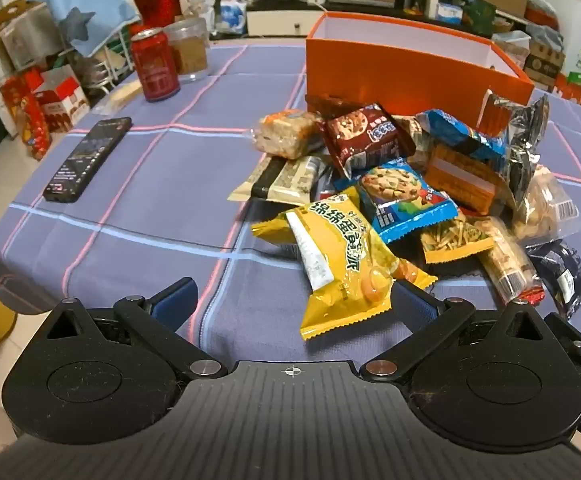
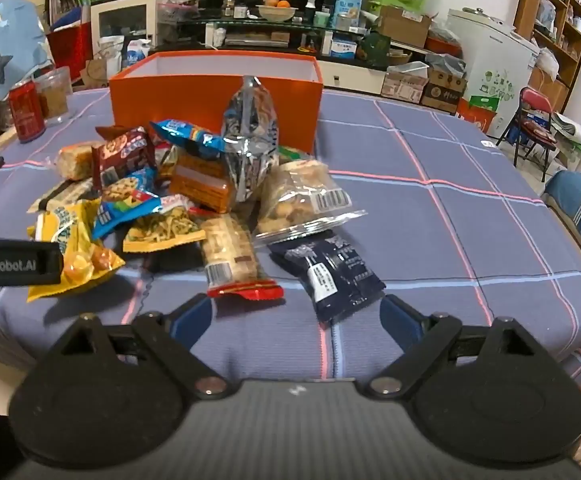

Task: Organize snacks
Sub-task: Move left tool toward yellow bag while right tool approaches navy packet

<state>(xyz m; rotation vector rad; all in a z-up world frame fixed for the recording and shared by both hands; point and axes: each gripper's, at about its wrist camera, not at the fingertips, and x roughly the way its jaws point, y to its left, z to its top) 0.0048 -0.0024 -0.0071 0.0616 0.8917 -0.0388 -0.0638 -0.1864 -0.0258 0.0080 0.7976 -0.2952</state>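
Note:
A pile of wrapped snacks (image 1: 402, 184) lies on the blue checked tablecloth in front of an open orange box (image 1: 406, 64); the pile (image 2: 194, 184) and box (image 2: 214, 92) also show in the right wrist view. My left gripper (image 1: 294, 300) is open and empty, its right finger beside a yellow egg-pie packet (image 1: 338, 264). My right gripper (image 2: 296, 318) is open and empty, just short of a dark navy packet (image 2: 330, 272) and a red-ended cracker packet (image 2: 234, 256). The left gripper's body (image 2: 14, 260) shows at the left edge of the right wrist view.
A black remote (image 1: 88, 158), a red drink can (image 1: 154, 66) and a clear jar (image 1: 188, 50) stand on the table's left part. The table edge runs close below both grippers. Cluttered shelves, boxes and a red chair (image 2: 534, 120) surround the table.

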